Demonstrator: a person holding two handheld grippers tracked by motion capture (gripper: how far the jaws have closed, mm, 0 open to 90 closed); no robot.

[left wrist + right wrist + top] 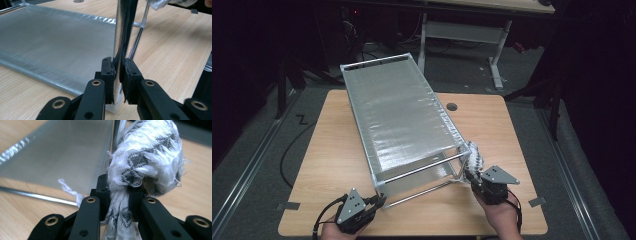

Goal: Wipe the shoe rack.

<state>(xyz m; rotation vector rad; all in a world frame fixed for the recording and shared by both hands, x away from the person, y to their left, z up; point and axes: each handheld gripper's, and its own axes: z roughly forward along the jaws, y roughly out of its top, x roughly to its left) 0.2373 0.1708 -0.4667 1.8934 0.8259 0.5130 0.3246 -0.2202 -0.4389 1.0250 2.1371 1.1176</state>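
Left gripper (pixel 378 201), at the near left of the surface (pixel 327 165), has its jaws closed on the near-left upright post (pixel 119 50) of the metal frame rack (pixel 397 115); the post rises straight between the pads, close to its white plastic foot (pixel 113 108). Right gripper (pixel 471 176), at the near right, is clamped on a bunched white-and-grey woven cloth (pixel 145 162), which lies just beside the rack's near-right corner post (pixel 462 162). The rack's long axis runs from the near edge away toward the far left, its silver fabric panel (pixel 55 47) stretched along the frame. The cloth sits ahead of and above the right jaws, with the corner post immediately behind it, so the right hand is the nearer one for any wiping or draping at that corner. Both forearms enter from the near edge, each gripper angled inward toward the rack's near end; the left probably steadies the frame.
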